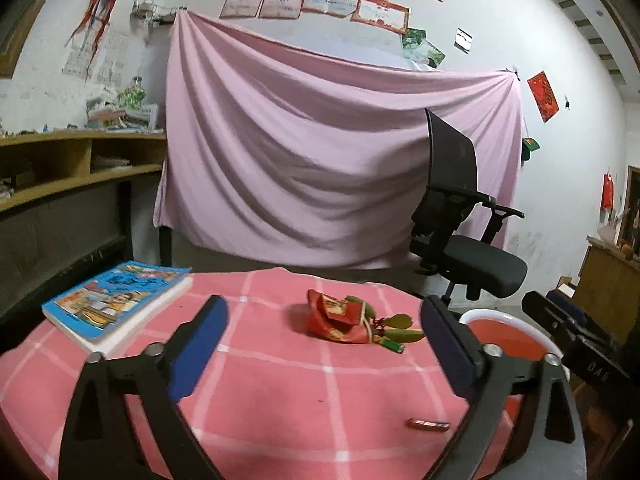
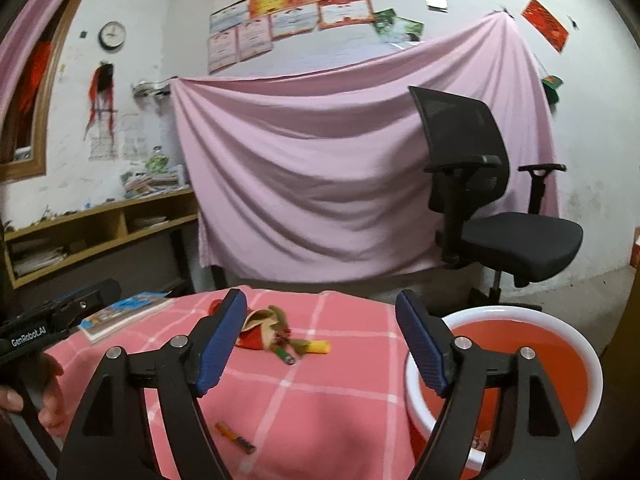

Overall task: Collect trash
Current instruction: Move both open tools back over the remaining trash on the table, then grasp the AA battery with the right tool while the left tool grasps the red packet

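A crumpled red wrapper with green peels [image 1: 352, 320] lies mid-table on the pink checked cloth [image 1: 272, 408]; the right wrist view shows the same pile [image 2: 268, 330] with a yellow scrap and a small lighter-like piece. A small brown stick [image 1: 428, 425] [image 2: 235, 437] lies nearer the front. My left gripper [image 1: 323, 304] is open, short of the pile, with nothing between its fingers. My right gripper [image 2: 320, 297] is open too and empty, aimed over the table's right part. A red basin with a white rim [image 2: 560, 326] [image 1: 504, 314] stands at the table's right side.
A colourful book [image 1: 116, 304] [image 2: 120, 312] lies at the table's left. A black office chair [image 1: 460, 220] [image 2: 500, 220] stands behind, before a hung pink sheet [image 1: 320, 140]. A wooden shelf unit [image 1: 60, 160] runs along the left wall. A hand [image 2: 48, 400] holds the left gripper.
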Tool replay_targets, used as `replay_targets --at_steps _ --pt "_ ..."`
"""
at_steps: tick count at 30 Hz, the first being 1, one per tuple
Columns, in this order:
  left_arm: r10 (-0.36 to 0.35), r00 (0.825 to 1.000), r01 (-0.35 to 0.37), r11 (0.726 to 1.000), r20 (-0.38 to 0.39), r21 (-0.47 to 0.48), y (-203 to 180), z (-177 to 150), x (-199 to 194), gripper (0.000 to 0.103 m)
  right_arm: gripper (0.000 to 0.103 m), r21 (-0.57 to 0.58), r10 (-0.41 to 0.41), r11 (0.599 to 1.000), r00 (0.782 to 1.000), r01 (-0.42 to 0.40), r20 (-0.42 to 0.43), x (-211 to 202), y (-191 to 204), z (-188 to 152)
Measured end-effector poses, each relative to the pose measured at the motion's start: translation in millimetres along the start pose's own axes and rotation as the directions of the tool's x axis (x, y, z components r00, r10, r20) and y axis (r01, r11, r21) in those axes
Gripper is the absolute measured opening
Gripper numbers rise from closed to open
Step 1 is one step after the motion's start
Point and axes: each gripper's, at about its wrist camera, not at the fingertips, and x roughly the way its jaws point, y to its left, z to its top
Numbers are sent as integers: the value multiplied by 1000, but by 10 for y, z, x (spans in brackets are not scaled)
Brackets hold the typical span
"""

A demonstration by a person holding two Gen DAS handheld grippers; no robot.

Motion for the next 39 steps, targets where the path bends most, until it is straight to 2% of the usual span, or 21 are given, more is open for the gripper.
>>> replay_targets --at_steps 3,5,7,10,14,18,22,25,27,29,30,32,34,36,38,39 --pt "11 1000 -11 1000 26 18 48 -72 -98 100 89 -40 32 999 999 -31 13 -56 104 -18" --pt "6 999 -7 1000 35 27 79 -102 -126 100 99 -70 52 996 998 -50 28 -97 171 -34" --pt "9 999 -10 1000 40 26 116 -135 -146 100 102 -98 73 993 996 -68 41 -137 229 -54" --pt "8 999 -8 1000 42 6 203 -145 -165 100 103 -123 93 988 995 -89 27 -124 287 -91" --pt "21 1000 -21 1000 13 1 294 -119 -129 101 102 -117 135 982 987 -145 -88 18 315 -153" --pt "37 999 -36 999 -32 19 323 -119 -55 101 101 -126 131 978 960 -166 -249 245 370 -282" --pt "43 991 -44 999 -127 -6 393 -158 98 101 85 -131 141 971 924 -199 -355 382 412 -387" --pt "38 983 -46 998 -177 -42 474 -165 186 100 80 -124 158 964 885 -233 -439 474 435 -488" --pt "39 978 -51 997 -206 -56 517 -178 233 100 71 -126 157 961 858 -248 -490 522 459 -566" --pt "32 969 -50 997 -245 -67 547 -199 307 100 54 -134 155 956 839 -260 -521 550 477 -631" --pt "30 962 -50 996 -271 -69 553 -211 358 100 49 -139 150 955 832 -262 -533 560 488 -653" --pt "24 950 -47 997 -312 -68 554 -230 435 100 35 -145 144 954 824 -263 -547 579 492 -676" --pt "25 935 -49 997 -355 -60 538 -249 519 100 32 -143 146 953 820 -266 -553 581 492 -682" --pt "17 924 -41 998 -382 -55 519 -264 584 100 23 -143 141 954 814 -264 -563 598 489 -679" --pt "7 915 -30 998 -404 -51 491 -273 640 100 10 -150 128 956 815 -253 -565 613 478 -677" --pt "-2 911 -20 999 -413 -49 475 -273 671 100 9 -150 125 956 815 -251 -565 617 469 -672"
